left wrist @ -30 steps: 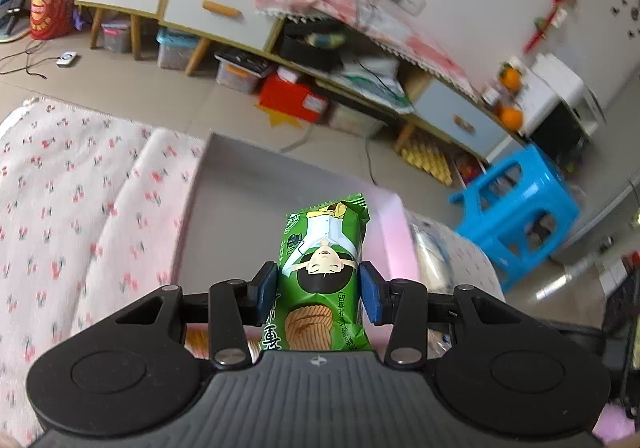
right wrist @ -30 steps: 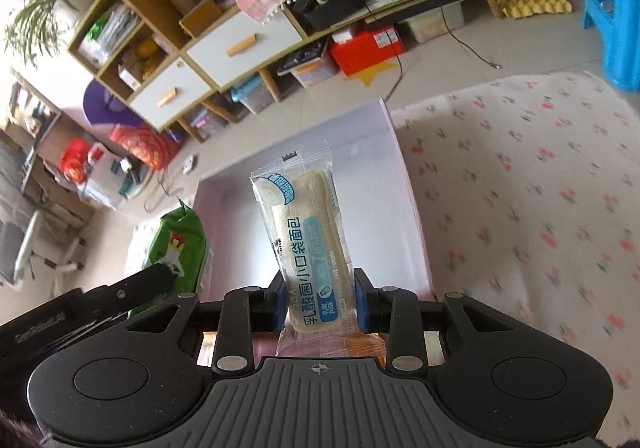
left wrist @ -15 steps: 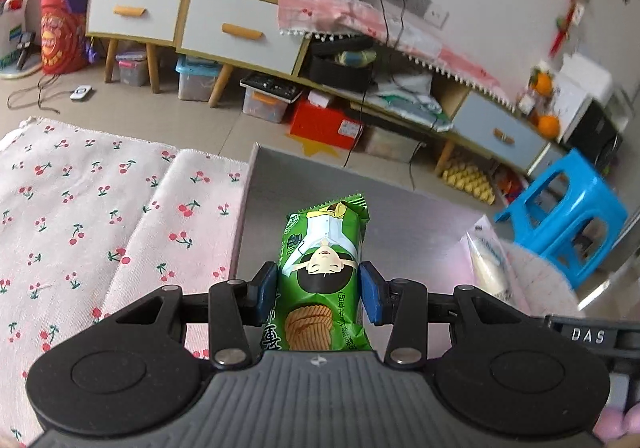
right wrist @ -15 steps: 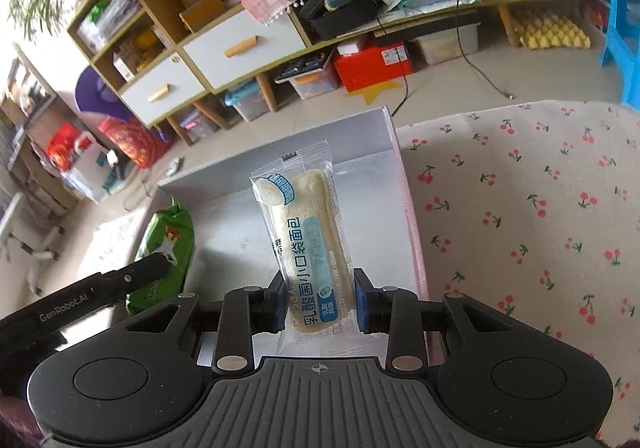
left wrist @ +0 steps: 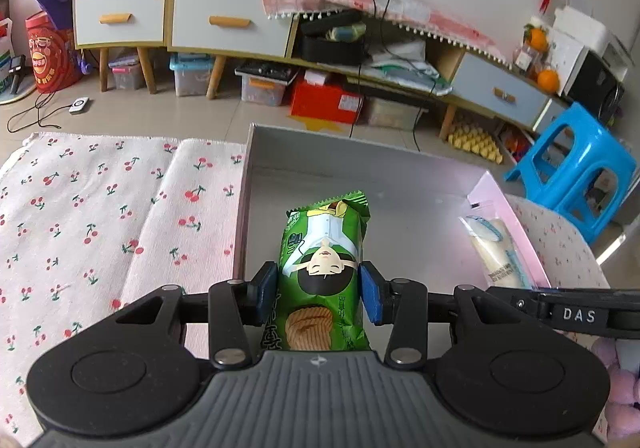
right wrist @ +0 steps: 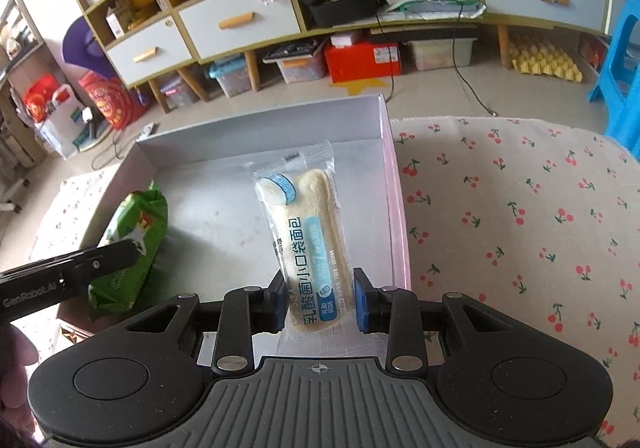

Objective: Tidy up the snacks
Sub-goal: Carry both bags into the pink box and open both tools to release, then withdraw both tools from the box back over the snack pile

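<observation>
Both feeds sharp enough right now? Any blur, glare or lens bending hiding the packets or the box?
Left wrist view: sharp; fisheye bows the cabinets and box rim; green snack packet print readable, no glare. Right wrist view: also sharp; soft daylight, faint sheen on the clear bread packet, label legible; edges curve, corners dark.
</observation>
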